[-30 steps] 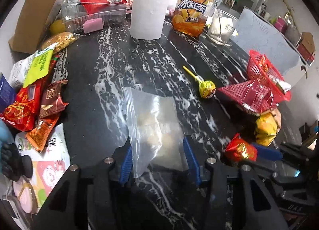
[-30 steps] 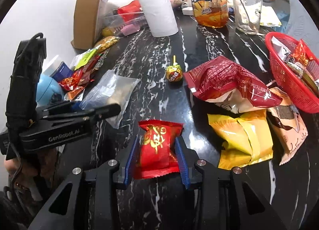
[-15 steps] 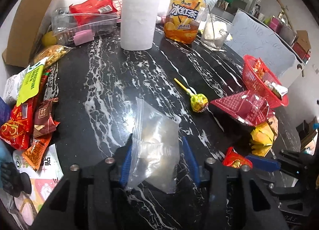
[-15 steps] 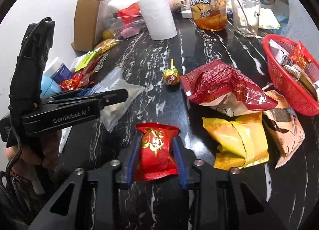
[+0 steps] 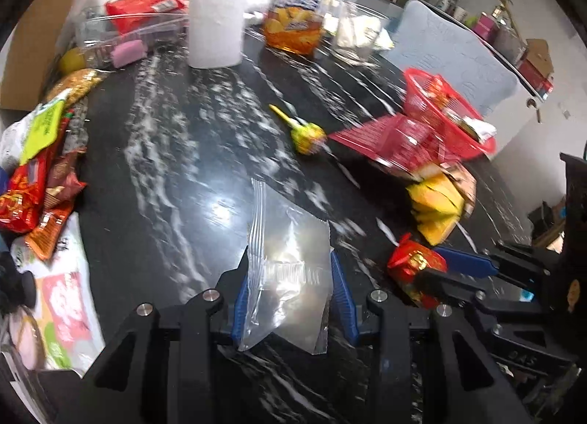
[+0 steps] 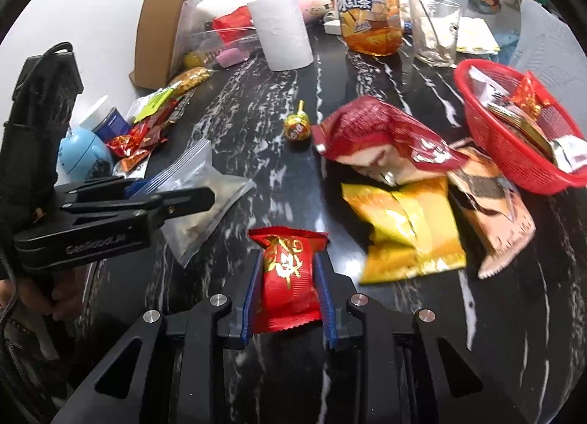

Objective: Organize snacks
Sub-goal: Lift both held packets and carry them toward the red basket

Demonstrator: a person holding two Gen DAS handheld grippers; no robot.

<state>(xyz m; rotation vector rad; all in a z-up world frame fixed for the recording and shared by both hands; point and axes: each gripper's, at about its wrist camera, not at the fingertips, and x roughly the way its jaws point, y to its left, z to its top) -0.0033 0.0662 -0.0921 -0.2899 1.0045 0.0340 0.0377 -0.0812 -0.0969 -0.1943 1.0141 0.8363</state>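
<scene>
My left gripper (image 5: 289, 255) is shut on a clear zip bag (image 5: 282, 211), which hangs a little above the black marble table (image 5: 165, 167). In the right wrist view the same left gripper (image 6: 205, 200) holds the bag (image 6: 216, 185) at the left. My right gripper (image 6: 289, 257) is shut on a small red snack packet with gold print (image 6: 290, 240), and its blue pads press the packet's sides. That packet (image 5: 414, 262) also shows at the right of the left wrist view. A red basket (image 6: 513, 167) holding several snacks stands at the right.
A big red bag (image 6: 370, 130), a yellow packet (image 6: 407, 229) and a tan packet (image 6: 491, 211) lie beside the basket. A lollipop (image 6: 297, 128) lies mid-table. A paper roll (image 6: 282, 35), tea bottle (image 6: 367, 16), glass (image 6: 434, 35) and carton (image 6: 157, 31) stand behind. Loose packets (image 6: 146, 130) are piled left.
The left jaws narrowed on the clear bag and lifted it off the table toward the right. The right jaws closed onto the red packet.
</scene>
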